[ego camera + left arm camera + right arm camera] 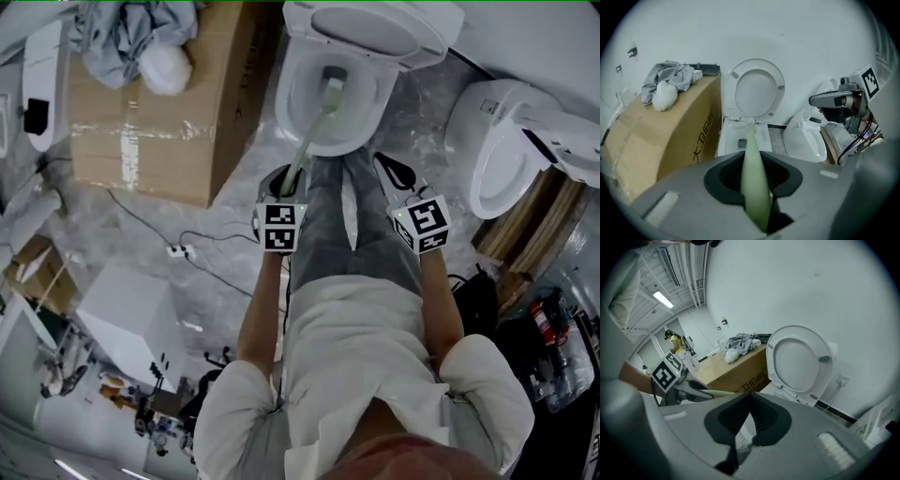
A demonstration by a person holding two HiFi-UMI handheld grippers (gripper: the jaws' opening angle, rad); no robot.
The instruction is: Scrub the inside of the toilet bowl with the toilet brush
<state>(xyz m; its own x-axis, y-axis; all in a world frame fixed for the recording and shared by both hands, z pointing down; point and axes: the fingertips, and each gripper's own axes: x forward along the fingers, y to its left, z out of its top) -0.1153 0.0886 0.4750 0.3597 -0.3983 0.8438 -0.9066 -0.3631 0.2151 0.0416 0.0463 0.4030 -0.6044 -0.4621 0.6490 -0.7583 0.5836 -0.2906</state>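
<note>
Holding the long pale green toilet brush (pixel 311 131) by its handle, the left gripper (pixel 284 180) squeezes its two jaws tight on both sides of the stick. In the left gripper view the green handle (pixel 754 178) runs right through the middle of the dark jaws and points away toward the toilet. The brush slopes down from the gripper into the white toilet bowl (pixel 289 108). Its pale head sits inside the bowl, near the middle. I cannot tell if the head is touching the bowl wall.

The round white toilet lid (pixel 367 28) stands up behind the bowl.

The right gripper (pixel 394 173) hangs just beside the left one, near the front edge of the bowl. It is above the person's grey trousers (pixel 323 220). Its jaw tips are together and there is nothing between them.

A big brown cardboard box (pixel 150 131) stands just beside the toilet on the left. A crumpled grey cloth (pixel 131 33) and a soft white bundle (pixel 165 67) lie on top of the box. A second white toilet (pixel 492 155) stands on the right, near the first one. The floor (pixel 230 225) is grey and looks like marble, and a thin black cable (pixel 150 230) runs across it.
</note>
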